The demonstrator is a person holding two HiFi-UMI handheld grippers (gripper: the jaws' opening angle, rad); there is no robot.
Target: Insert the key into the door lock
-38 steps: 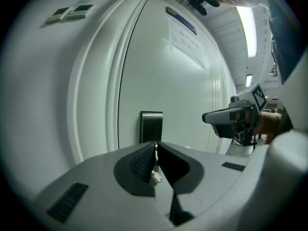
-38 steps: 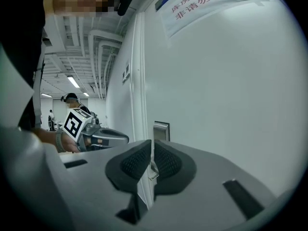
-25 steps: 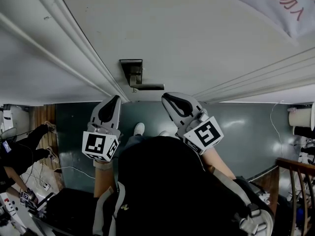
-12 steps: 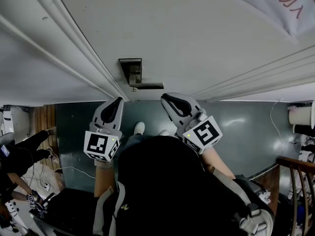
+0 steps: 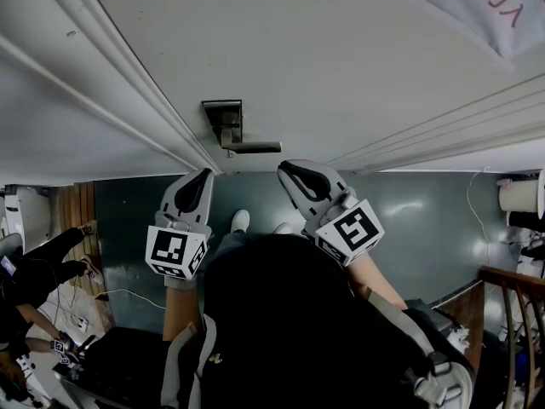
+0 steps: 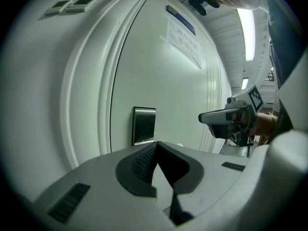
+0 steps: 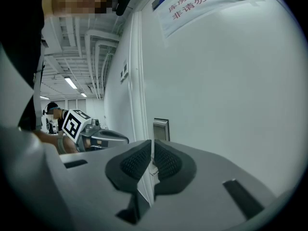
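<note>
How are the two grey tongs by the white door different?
The left grey tongs sit left of the silver lever handle; the right grey tongs sit by its free end. Left pads touch at the tip; right pads show a thin slit. Both carry black-and-white marker cubes.

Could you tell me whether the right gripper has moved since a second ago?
No; the right gripper holds the same spot below the door handle.
</note>
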